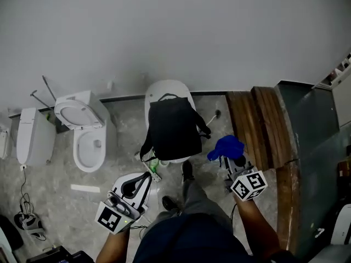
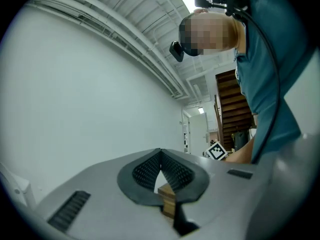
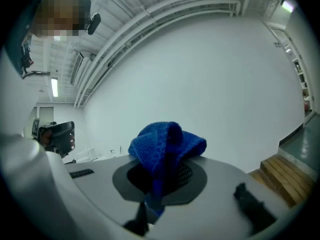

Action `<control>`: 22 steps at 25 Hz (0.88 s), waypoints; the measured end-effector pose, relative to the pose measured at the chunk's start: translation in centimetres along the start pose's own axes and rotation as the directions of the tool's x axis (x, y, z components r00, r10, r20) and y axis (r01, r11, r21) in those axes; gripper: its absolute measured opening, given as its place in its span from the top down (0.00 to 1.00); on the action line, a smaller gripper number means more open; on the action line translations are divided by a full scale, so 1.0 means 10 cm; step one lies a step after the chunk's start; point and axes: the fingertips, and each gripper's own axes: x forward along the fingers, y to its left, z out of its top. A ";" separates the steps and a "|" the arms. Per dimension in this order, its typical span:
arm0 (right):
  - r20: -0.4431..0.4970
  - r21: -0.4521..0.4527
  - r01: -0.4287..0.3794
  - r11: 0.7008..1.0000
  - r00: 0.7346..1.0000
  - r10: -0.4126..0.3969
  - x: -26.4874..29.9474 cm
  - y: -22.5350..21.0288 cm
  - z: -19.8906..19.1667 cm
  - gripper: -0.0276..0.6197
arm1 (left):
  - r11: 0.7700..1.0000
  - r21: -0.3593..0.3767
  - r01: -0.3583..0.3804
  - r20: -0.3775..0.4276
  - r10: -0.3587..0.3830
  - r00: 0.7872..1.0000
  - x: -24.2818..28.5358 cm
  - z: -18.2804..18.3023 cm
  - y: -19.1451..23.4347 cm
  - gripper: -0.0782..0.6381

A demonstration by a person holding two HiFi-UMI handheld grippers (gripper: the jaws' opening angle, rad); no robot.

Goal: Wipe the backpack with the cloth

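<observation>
Pointing upward, both gripper views miss the backpack (image 1: pixel 174 127) in head view; right gripper (image 1: pixel 236 163) clamps cloth (image 3: pixel 165 141), left gripper (image 2: pixel 160 156) closed empty.

Bare industrial hall: toilets (image 1: pixel 90 138), timber steps (image 1: pixel 258 125)

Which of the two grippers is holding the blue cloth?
The right gripper: the blue cloth is pinched between its jaws and bunches up above them. The left gripper has its jaws closed together, with no cloth in them.

A white wall (image 1: pixel 164 32), grey marbled floor (image 1: pixel 55 174), a white toilet (image 1: pixel 90 147) and wooden steps (image 1: pixel 258 125)
</observation>
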 end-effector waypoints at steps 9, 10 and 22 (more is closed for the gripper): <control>-0.309 0.054 -0.022 0.998 0.950 0.038 1.56 -0.90 -1.39 0.93 | 0.986 -0.136 -0.092 -0.132 0.074 0.988 0.92 -0.91 0.97 0.88; -0.344 0.069 -0.032 0.997 0.937 0.054 1.72 -0.98 -1.57 0.93 | 0.983 -0.152 -0.107 -0.149 0.084 0.985 1.05 -1.06 1.08 0.88; -0.717 0.081 0.030 0.996 0.696 0.037 2.47 -1.81 -3.71 0.93 | 0.944 -0.293 -0.153 -0.335 0.049 0.941 1.94 -2.74 1.69 0.88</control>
